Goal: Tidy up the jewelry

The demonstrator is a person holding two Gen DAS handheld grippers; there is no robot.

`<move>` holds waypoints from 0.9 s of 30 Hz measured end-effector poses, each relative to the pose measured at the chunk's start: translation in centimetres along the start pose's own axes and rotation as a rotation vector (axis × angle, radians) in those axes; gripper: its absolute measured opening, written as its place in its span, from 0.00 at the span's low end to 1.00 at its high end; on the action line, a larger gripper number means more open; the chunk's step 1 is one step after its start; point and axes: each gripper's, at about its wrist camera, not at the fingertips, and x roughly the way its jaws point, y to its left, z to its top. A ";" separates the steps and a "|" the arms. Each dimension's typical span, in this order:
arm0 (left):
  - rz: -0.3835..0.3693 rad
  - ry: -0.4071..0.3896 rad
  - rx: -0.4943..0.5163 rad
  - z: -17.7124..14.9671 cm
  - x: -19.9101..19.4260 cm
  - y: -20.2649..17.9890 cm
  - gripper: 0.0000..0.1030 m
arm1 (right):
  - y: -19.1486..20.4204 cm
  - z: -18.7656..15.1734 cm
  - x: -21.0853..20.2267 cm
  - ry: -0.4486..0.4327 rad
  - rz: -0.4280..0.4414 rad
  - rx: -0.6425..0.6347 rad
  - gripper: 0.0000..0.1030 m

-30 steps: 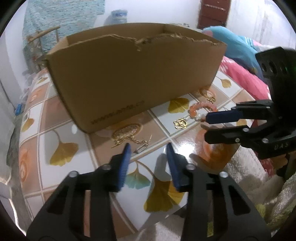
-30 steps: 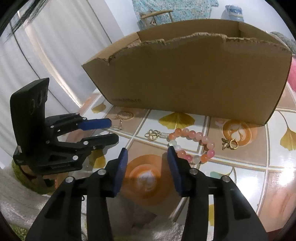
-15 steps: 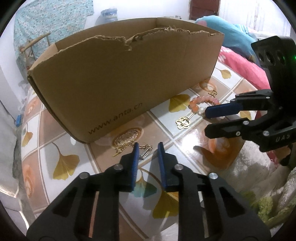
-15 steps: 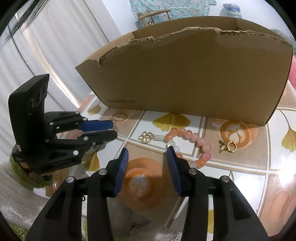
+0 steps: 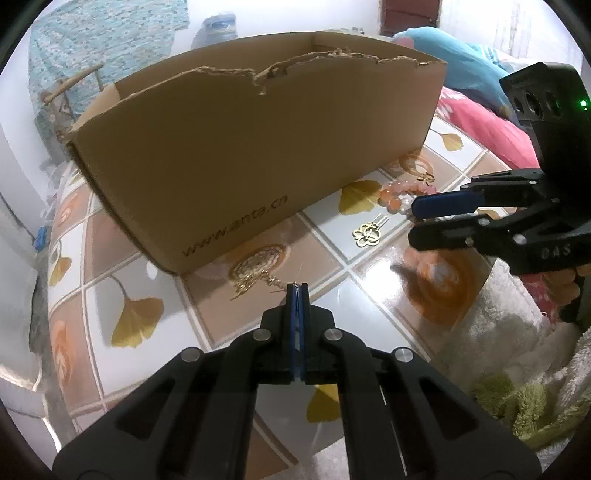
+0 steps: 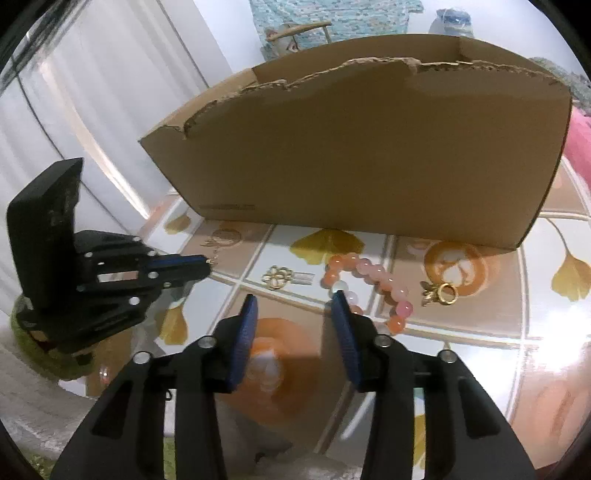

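Before the left tongs (image 5: 297, 291), clamped on gold chain (image 5: 255, 282), right tongs (image 6: 293, 314) closing, parted beside bead bracelet (image 6: 369, 284).

A cardboard box (image 6: 369, 155) stands on the tiled table (image 6: 480, 339). Before its front wall lie, left to right in the right wrist view, a chain necklace (image 5: 255, 277), a flower clip (image 6: 280, 276), a bead bracelet (image 6: 369, 280) and a ring charm (image 6: 441, 293), each apart from the box.

I see a tiled table (image 5: 325, 254) with ginkgo-leaf prints. Beyond it I note a wooden chair (image 6: 299, 29) and pink bedding (image 5: 484, 129).
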 end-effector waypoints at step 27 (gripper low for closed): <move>0.010 -0.044 -0.064 -0.8 -0.3 1.2 0.01 | 1.1 3.1 2.6 0.051 -0.101 -0.089 0.06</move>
